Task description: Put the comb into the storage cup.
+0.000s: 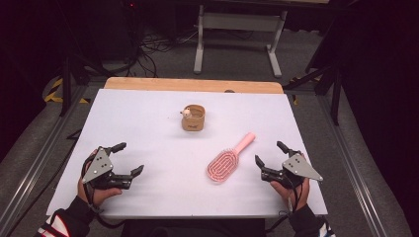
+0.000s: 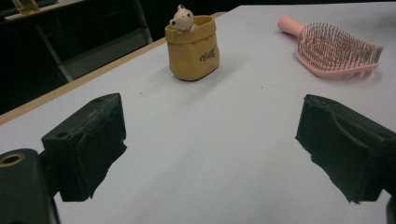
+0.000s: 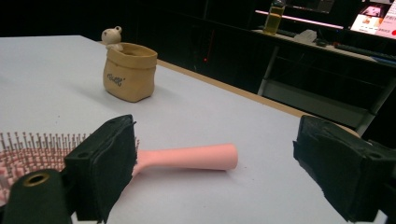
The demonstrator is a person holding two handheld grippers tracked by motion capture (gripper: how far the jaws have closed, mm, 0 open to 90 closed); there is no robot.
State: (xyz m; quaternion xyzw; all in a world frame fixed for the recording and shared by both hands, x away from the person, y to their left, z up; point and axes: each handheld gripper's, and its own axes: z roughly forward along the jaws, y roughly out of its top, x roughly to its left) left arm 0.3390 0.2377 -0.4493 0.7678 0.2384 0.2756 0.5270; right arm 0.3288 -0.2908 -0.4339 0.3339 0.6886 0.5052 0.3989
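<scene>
In the right gripper view, the claw's near jaw hides part of the pink hairbrush (image 3: 187, 157), its head cut off at the left edge.

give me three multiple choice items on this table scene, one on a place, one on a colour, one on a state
1. Where does the hairbrush lie?
A. nearest the right claw
B. inside the pouch
C. nearest the left claw

2. What colour is the hairbrush?
A. blue
B. pink
C. black

3. How does the left claw stand?
A. shut on the pouch
B. shut on the hairbrush
C. open, holding nothing

Key: 1 A, it lies just beside that claw; 2 B, handle and head are pink; 3 C, bare table shows between its jaws.
</scene>
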